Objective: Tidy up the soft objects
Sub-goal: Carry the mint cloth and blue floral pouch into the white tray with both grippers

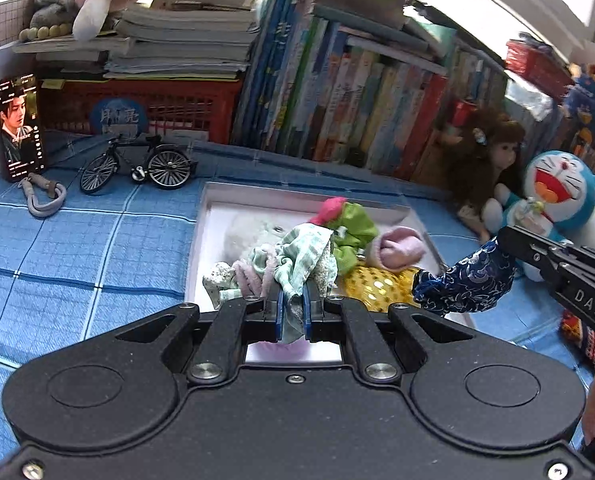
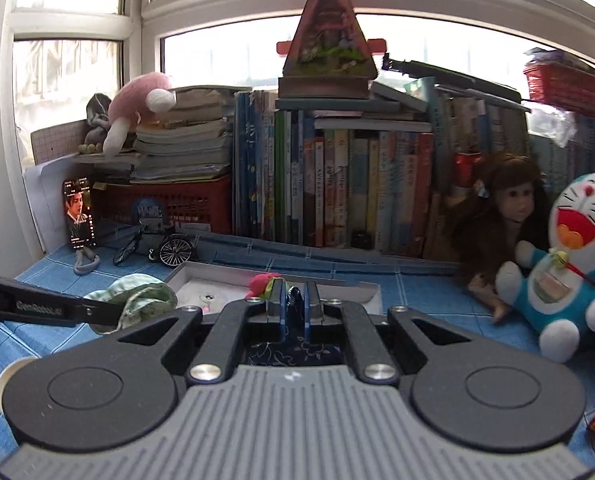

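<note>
Your left gripper (image 1: 293,308) pinches the pale green cloth (image 1: 297,260); your right gripper (image 2: 294,312) pinches the dark blue patterned cloth (image 1: 465,284).

Both pairs of fingers are pressed tight on their fabric. You hold the green cloth over the near edge of the white box (image 1: 297,196), above the soft things heaped inside; the blue cloth hangs at the box's right rim. Farther right sits a blue cat plush (image 1: 565,200), and far left a toy bicycle (image 1: 137,166) stands on the blue checked cover (image 1: 77,248).

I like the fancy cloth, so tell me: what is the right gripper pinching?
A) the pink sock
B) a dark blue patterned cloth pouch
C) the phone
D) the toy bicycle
B: the right gripper is shut on the dark blue patterned cloth pouch, beside the white box.
</note>
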